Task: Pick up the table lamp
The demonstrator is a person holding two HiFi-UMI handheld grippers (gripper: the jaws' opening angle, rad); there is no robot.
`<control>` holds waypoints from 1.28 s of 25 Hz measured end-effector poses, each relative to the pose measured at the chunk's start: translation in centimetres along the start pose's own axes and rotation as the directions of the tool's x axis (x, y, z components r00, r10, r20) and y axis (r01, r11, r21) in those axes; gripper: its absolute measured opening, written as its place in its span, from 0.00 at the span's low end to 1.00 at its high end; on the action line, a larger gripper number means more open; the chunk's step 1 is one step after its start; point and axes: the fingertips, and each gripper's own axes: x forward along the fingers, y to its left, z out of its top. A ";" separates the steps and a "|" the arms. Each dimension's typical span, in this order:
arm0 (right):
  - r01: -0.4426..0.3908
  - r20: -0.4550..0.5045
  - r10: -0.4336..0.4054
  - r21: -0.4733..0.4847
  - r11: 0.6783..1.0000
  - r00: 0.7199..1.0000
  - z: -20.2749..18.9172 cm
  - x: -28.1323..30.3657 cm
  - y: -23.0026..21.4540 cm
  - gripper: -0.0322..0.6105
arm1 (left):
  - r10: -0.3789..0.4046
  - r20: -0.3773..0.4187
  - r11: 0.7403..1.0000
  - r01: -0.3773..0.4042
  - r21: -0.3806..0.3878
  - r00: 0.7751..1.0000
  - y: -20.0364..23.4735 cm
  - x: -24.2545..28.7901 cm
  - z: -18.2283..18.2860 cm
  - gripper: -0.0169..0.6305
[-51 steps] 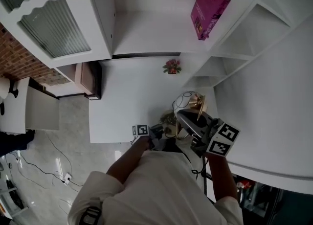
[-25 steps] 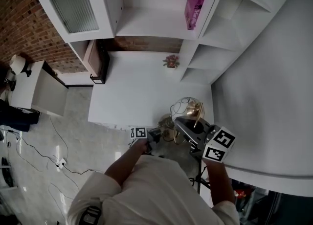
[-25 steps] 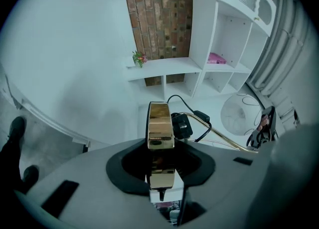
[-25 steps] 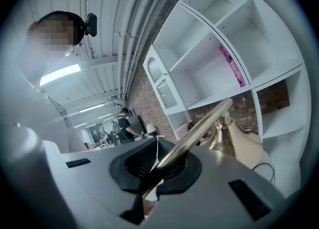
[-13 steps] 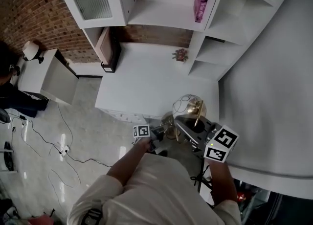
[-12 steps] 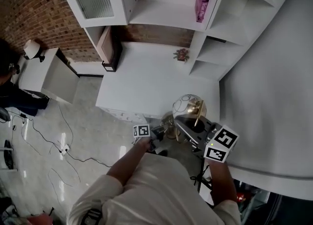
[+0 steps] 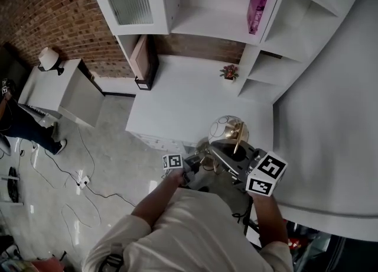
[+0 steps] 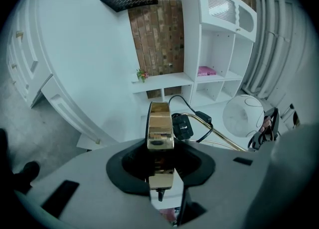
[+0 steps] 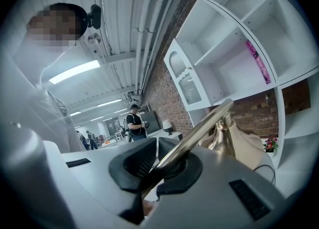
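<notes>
- Two grippers are carrying the table lamp (image 7: 227,130) at lower centre, apparently clear of the white desk (image 7: 189,96), so the pick-up is looking done.
- The left gripper (image 8: 160,171) jaws are clamping its gold base rim; the right gripper (image 9: 167,166) jaws are clamping the slanting gold stem.
- Only steadying it is remaining, I judge.
- White shelving (image 7: 218,10) and a brick wall (image 7: 53,10) are standing behind the desk, upper frame.

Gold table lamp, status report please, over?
Left gripper shut on round base of gold table lamp. Right gripper shut on its stem. Lamp off white desk. Black plug and cord trail loose.
</notes>
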 end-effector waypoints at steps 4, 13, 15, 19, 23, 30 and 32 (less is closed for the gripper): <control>0.018 0.013 -0.018 -0.007 1.000 1.000 0.9 1.6 0.4 0.09 | -0.016 -0.024 1.000 0.016 0.005 1.000 -0.7 -0.8 1.6 0.23; 0.077 0.045 -0.077 0.011 0.997 0.996 2.0 4.0 1.1 0.09 | -0.042 -0.103 0.999 0.042 -0.005 0.994 -1.4 -2.0 2.5 0.23; 0.084 0.050 -0.085 0.019 0.996 0.995 2.0 4.3 1.3 0.09 | -0.048 -0.113 0.999 0.047 -0.006 0.992 -1.4 -2.3 2.5 0.23; 0.102 0.045 -0.103 0.012 0.995 0.994 1.9 4.8 1.8 0.08 | -0.053 -0.112 0.999 0.052 -0.008 0.992 -1.3 -2.6 2.8 0.23; 0.118 0.036 -0.118 0.005 0.993 0.992 1.5 5.2 2.1 0.08 | -0.060 -0.112 0.998 0.059 -0.006 0.992 -1.3 -3.0 2.9 0.23; 0.134 0.022 -0.134 0.001 0.991 0.991 1.2 5.4 2.3 0.08 | -0.061 -0.111 0.998 0.060 -0.007 0.992 -1.1 -3.4 2.9 0.23; 0.137 0.016 -0.137 0.001 0.991 0.990 1.1 5.5 2.3 0.08 | -0.060 -0.112 0.998 0.059 -0.009 0.992 -1.1 -3.4 2.8 0.23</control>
